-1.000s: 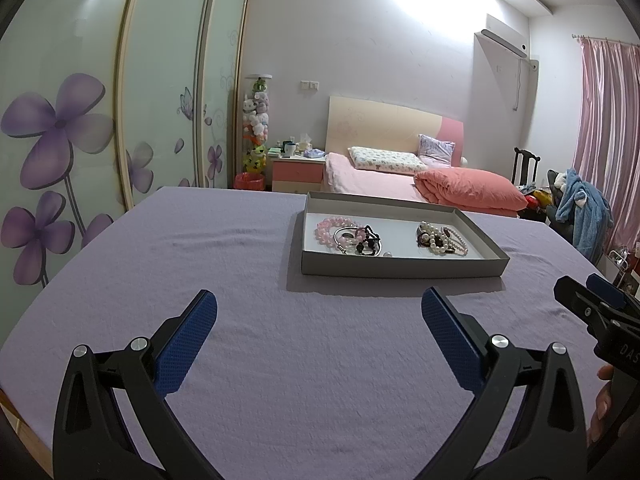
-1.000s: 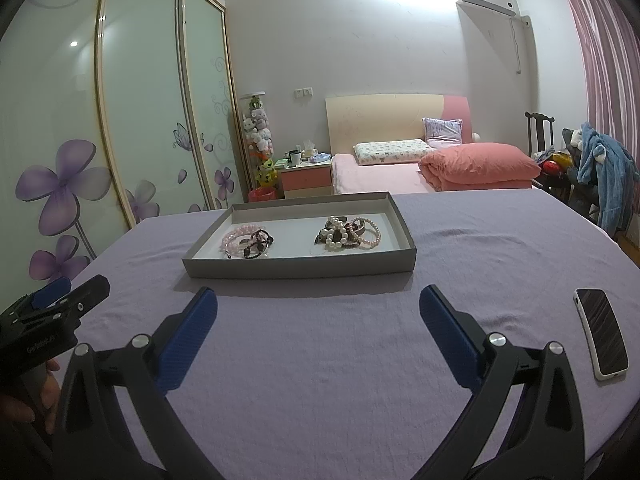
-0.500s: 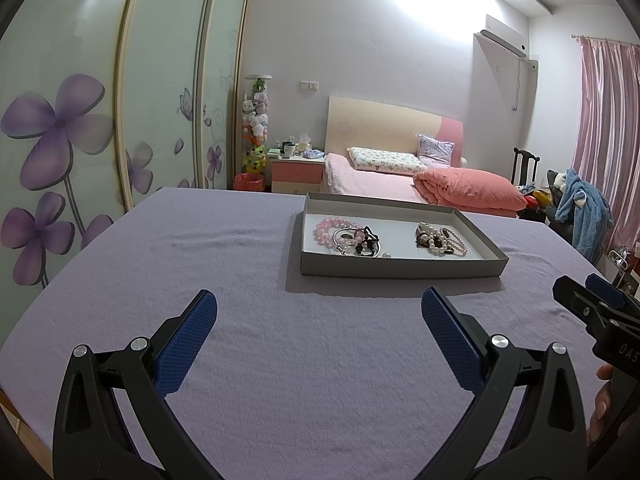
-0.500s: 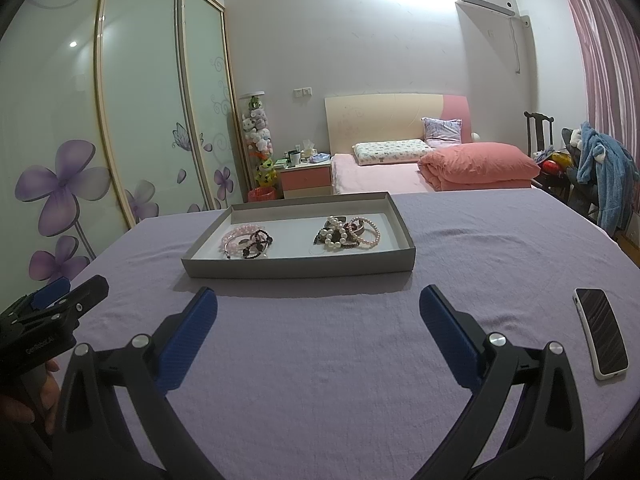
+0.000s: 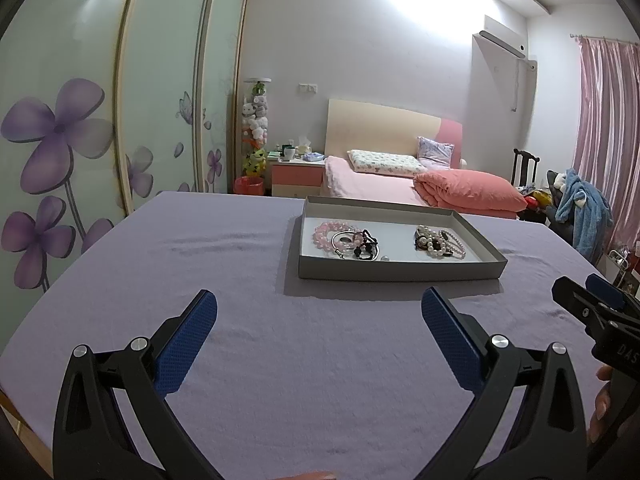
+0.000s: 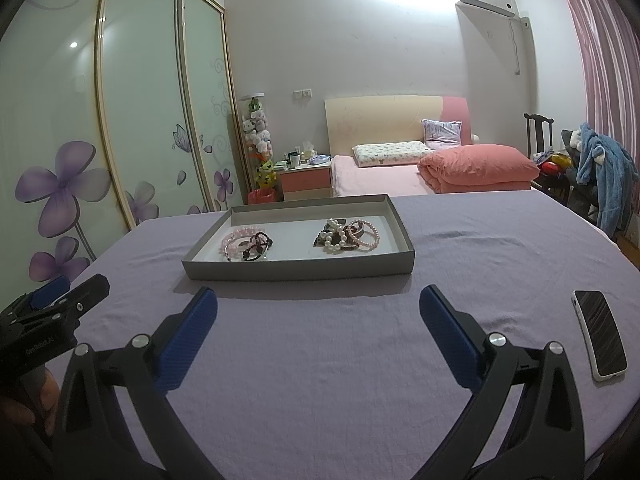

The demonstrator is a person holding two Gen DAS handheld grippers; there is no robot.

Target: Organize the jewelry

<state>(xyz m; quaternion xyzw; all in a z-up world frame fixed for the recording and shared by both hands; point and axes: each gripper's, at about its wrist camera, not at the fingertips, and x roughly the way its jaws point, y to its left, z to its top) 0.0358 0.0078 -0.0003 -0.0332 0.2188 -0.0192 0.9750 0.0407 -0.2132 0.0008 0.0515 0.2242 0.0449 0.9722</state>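
Note:
A shallow grey tray [image 5: 400, 270] [image 6: 296, 271] lies on the purple cloth ahead of both grippers. Inside it, a pink bead bracelet tangled with a metal bangle and dark beads [image 5: 346, 238] [image 6: 246, 243] forms the left heap. A heap of pearl and pink bracelets [image 5: 440, 241] [image 6: 346, 235] lies at the tray's right. My left gripper [image 5: 319, 308] stands open over bare cloth, short of the tray. My right gripper [image 6: 318, 304] is open too, just before the tray's front wall. Each gripper shows at the edge of the other's view.
A phone [image 6: 600, 334] lies face up on the cloth at the right. The purple cloth [image 5: 240, 340] covers a wide surface. Behind it stand a pink bed [image 5: 400, 184], a nightstand [image 5: 298, 176] and sliding wardrobe doors [image 5: 80, 120]. A chair with a blue robe [image 6: 604, 176] stands at the far right.

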